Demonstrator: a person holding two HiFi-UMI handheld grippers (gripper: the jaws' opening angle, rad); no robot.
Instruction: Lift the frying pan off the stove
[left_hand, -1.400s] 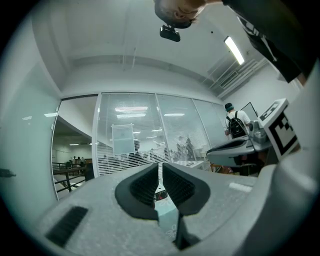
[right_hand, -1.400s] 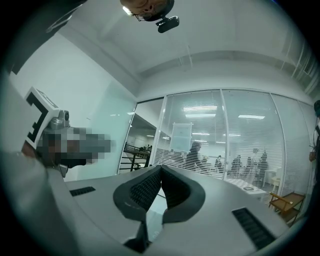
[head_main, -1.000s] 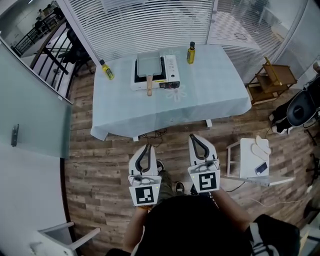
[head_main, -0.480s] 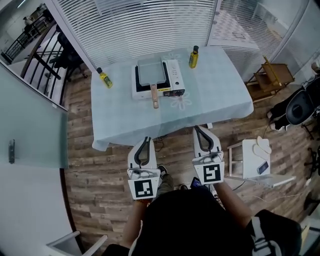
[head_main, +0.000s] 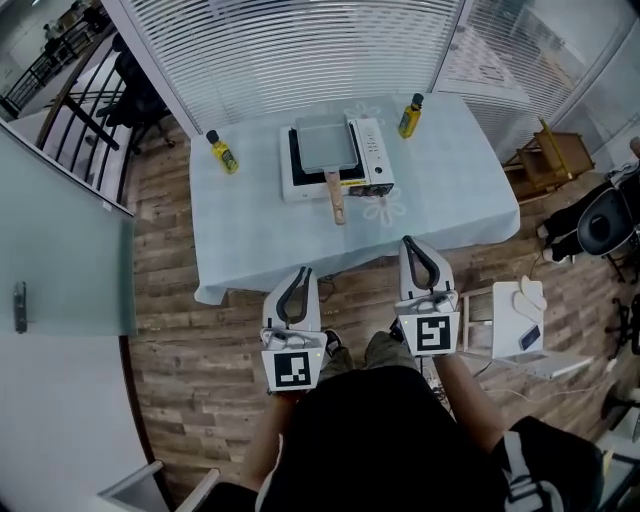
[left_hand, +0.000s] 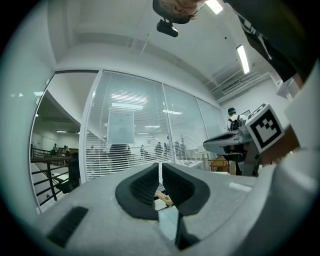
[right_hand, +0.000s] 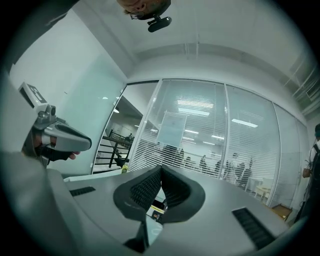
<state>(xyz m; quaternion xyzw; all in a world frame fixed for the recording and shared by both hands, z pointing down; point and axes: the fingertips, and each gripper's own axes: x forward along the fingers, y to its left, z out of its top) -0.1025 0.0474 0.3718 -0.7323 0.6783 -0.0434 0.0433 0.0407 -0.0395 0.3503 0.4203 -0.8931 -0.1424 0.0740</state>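
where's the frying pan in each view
Head view: frying pan upper centre, on the stove, handle pointing down the picture.
Left gripper view: only a tan sliver, probably its handle, low centre, in the left tool's slit.
Right gripper view: pan not made out.
Shared landmark: the blinds wall behind the table.

The left gripper (left_hand: 161, 167) is pointing level toward a slatted glass wall (left_hand: 130, 145), its jaws pressing together, holding nothing, the right gripper (left_hand: 212, 145) hovering alongside.
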